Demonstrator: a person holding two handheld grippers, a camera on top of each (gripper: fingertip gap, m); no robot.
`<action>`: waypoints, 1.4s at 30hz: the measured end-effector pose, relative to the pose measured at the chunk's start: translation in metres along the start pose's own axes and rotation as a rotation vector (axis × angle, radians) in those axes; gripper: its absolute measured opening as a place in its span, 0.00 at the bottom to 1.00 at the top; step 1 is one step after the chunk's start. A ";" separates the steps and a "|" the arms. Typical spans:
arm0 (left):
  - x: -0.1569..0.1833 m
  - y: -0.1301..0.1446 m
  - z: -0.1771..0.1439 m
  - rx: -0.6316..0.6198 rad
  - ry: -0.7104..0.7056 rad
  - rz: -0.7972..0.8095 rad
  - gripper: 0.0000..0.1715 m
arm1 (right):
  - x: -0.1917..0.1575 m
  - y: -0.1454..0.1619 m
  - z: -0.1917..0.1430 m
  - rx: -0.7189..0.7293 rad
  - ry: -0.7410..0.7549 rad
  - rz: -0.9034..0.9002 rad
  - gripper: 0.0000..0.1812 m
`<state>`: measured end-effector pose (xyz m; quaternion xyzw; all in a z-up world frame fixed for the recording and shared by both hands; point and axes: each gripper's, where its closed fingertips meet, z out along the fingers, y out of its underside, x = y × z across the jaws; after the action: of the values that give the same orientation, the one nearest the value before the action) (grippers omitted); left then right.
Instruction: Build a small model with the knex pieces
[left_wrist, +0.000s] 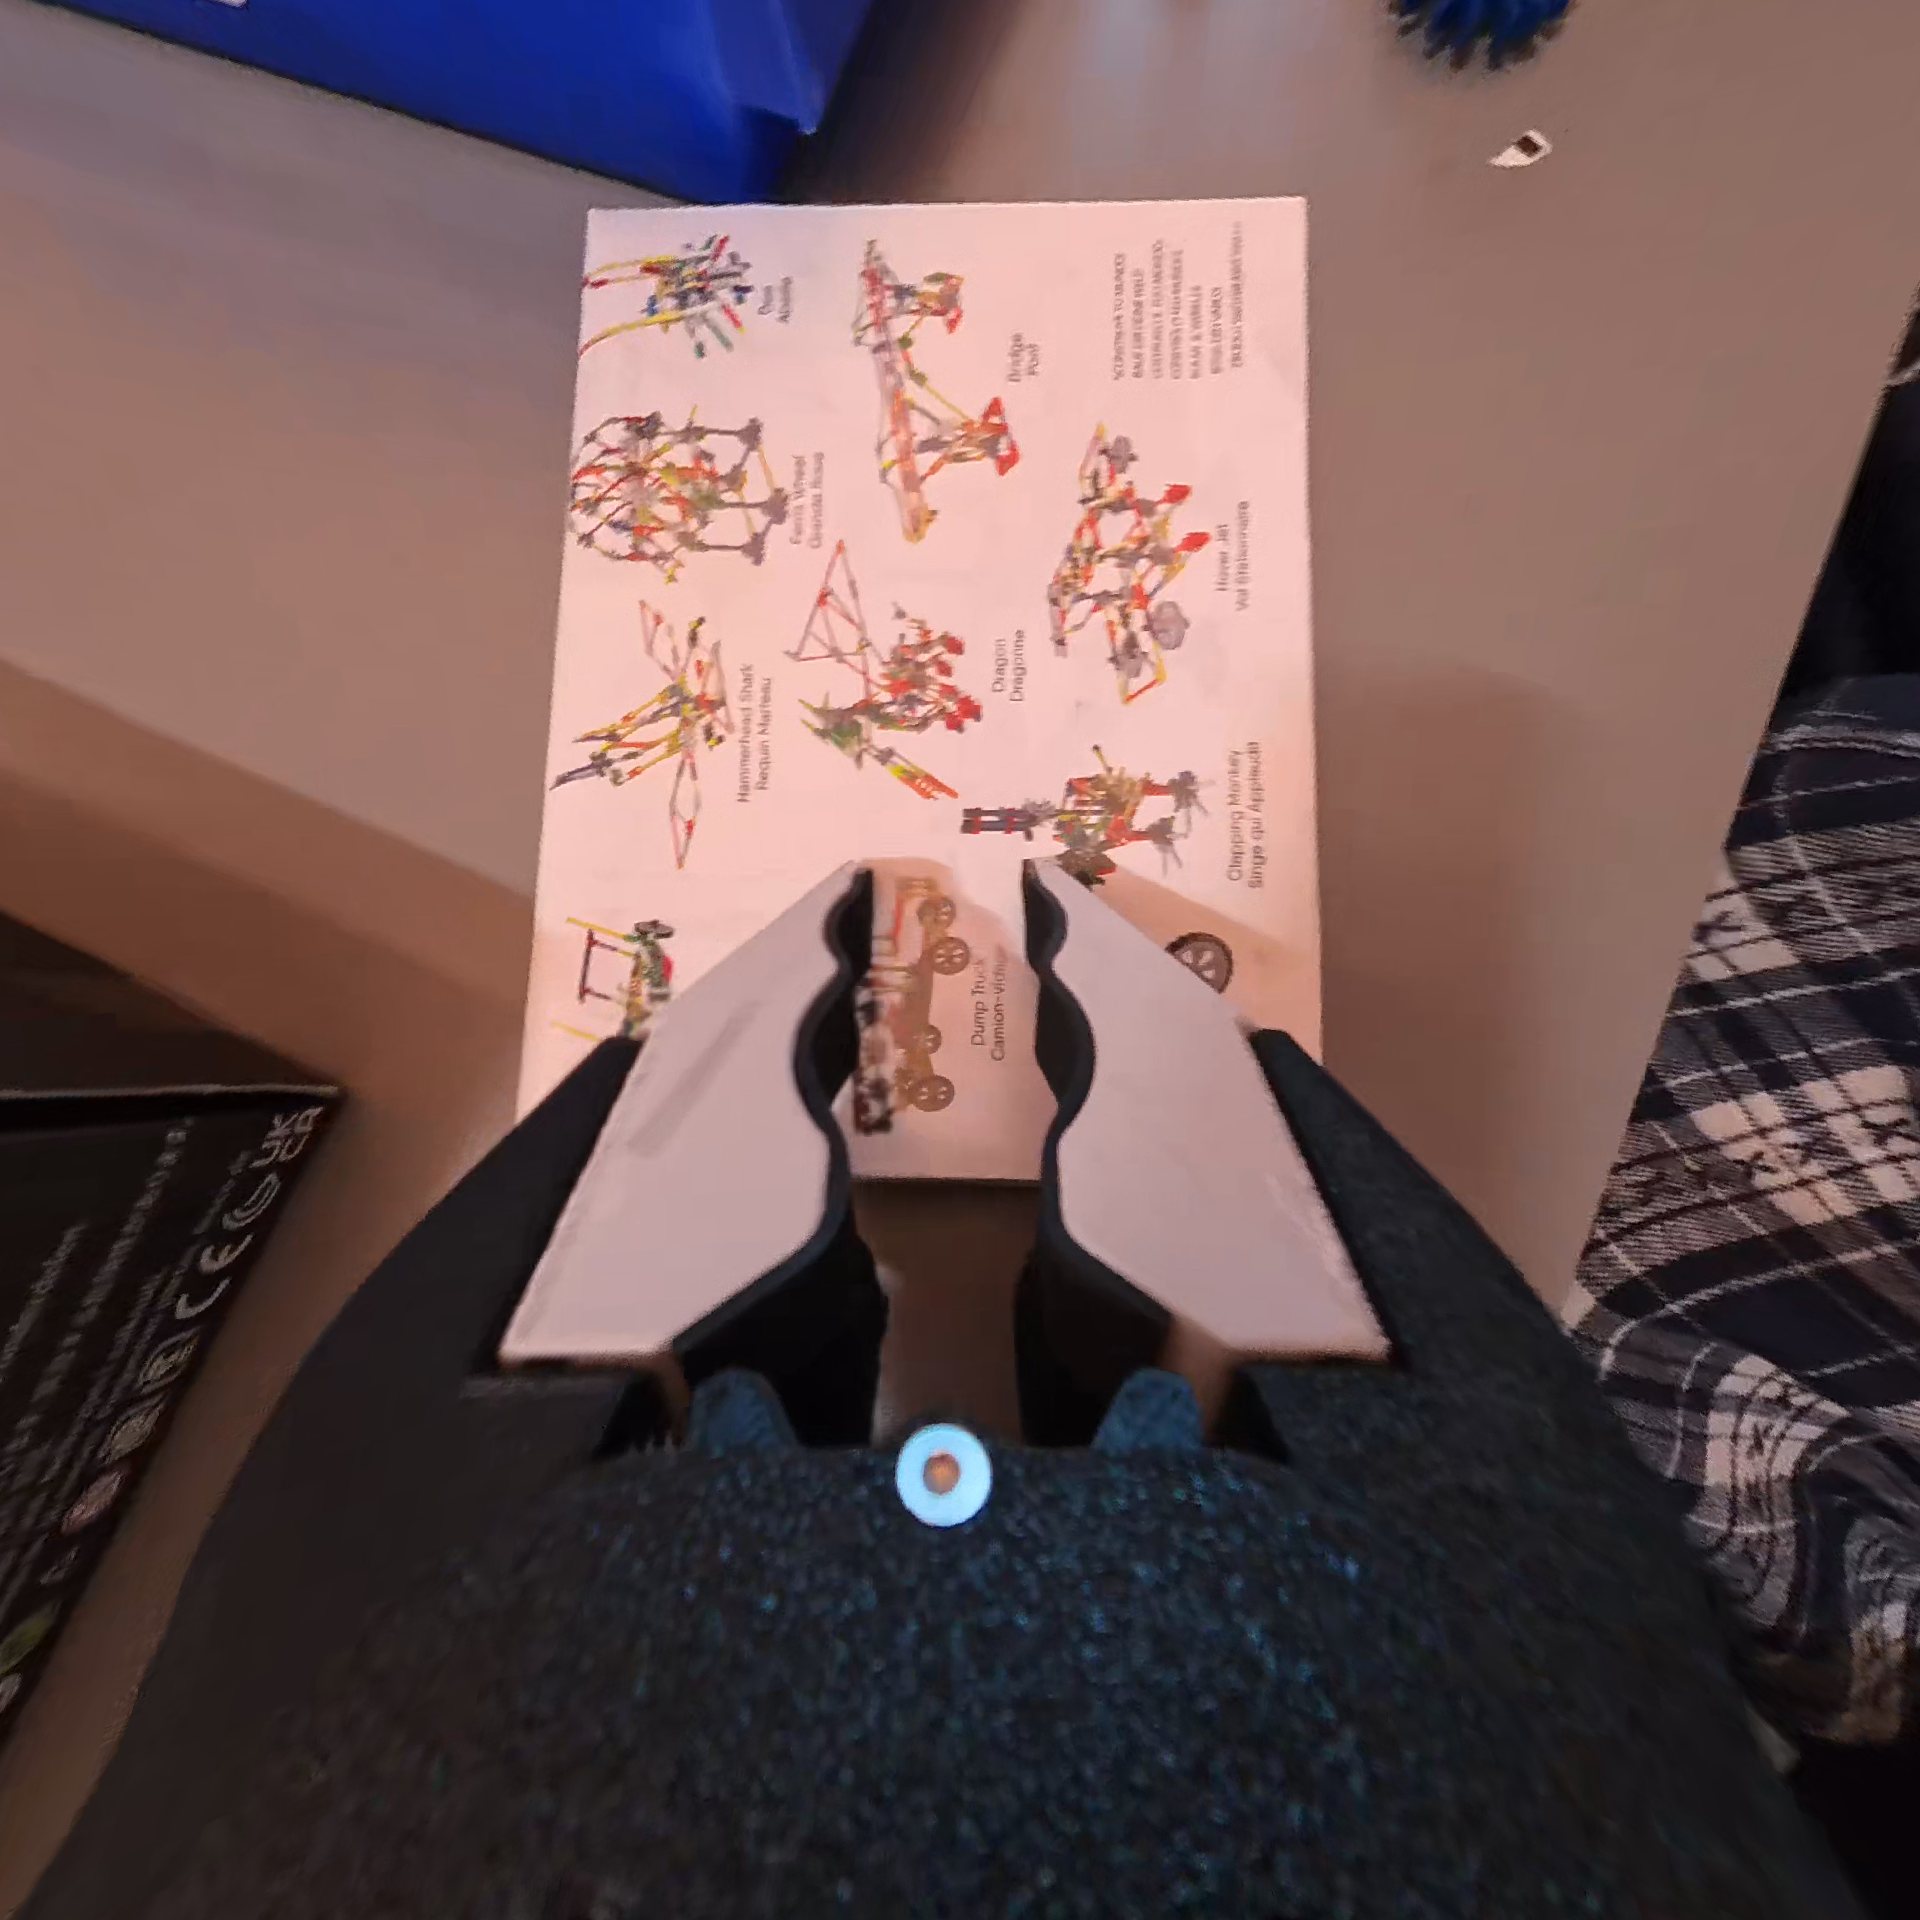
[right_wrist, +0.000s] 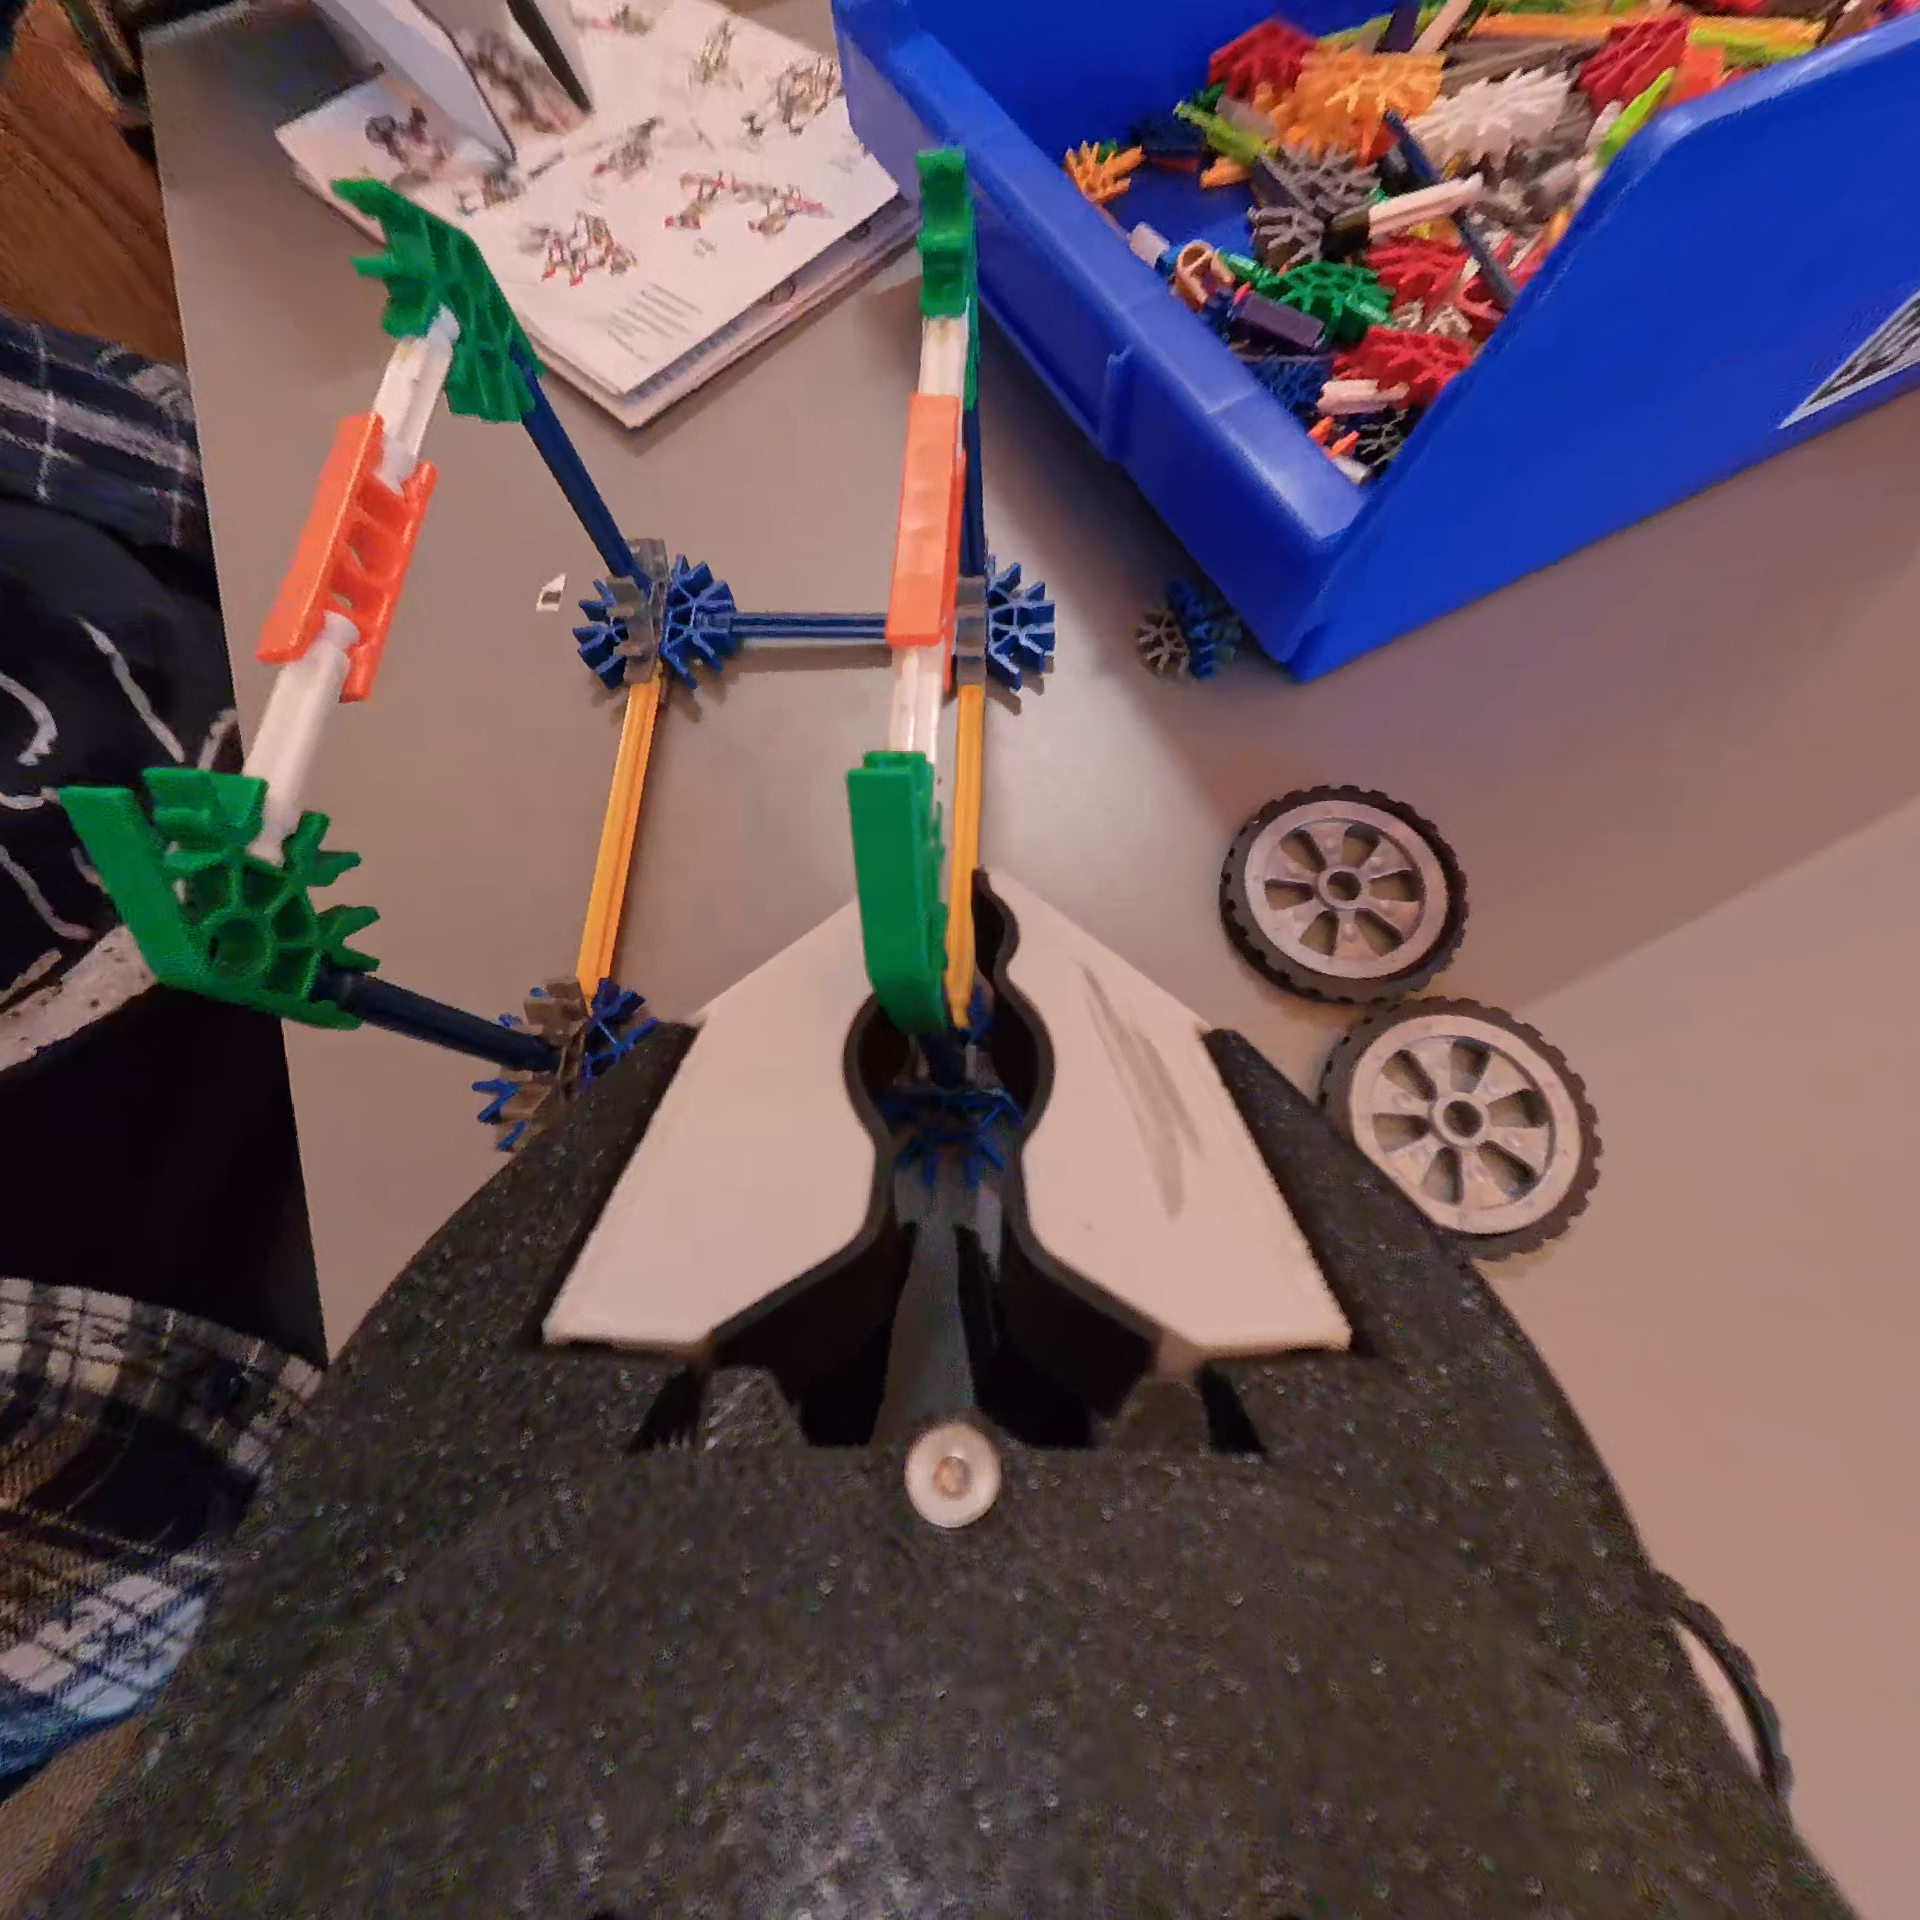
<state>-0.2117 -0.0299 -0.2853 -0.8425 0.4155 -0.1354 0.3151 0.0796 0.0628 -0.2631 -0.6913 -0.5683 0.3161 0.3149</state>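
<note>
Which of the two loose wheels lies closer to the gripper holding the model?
The nearer wheel, right beside the right gripper; the other wheel lies farther up the table.

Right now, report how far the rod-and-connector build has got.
Done: a boxy frame of yellow, blue and white rods with green and orange connectors is assembled. In hand: the right gripper is clamped on the frame's near corner; the left gripper hovers open over the illustrated instruction booklet. Left: two grey spoked wheels lie unattached beside the blue parts bin.

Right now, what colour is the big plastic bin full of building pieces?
The big plastic bin is bright blue, seen best in the right wrist view.
</note>
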 end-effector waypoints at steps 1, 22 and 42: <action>0.003 0.000 0.000 0.006 0.008 0.017 0.12 | -0.001 0.003 0.002 -0.021 -0.003 -0.007 0.03; 0.031 -0.017 -0.022 0.226 0.154 0.136 0.19 | -0.004 0.008 0.005 -0.059 -0.054 0.025 0.04; 0.016 -0.002 -0.003 0.117 0.157 0.119 0.20 | 0.001 0.013 0.009 -0.096 -0.019 0.022 0.10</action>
<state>-0.2021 -0.0427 -0.2823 -0.7834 0.4795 -0.2059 0.3375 0.0802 0.0627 -0.2789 -0.7088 -0.5781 0.2987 0.2723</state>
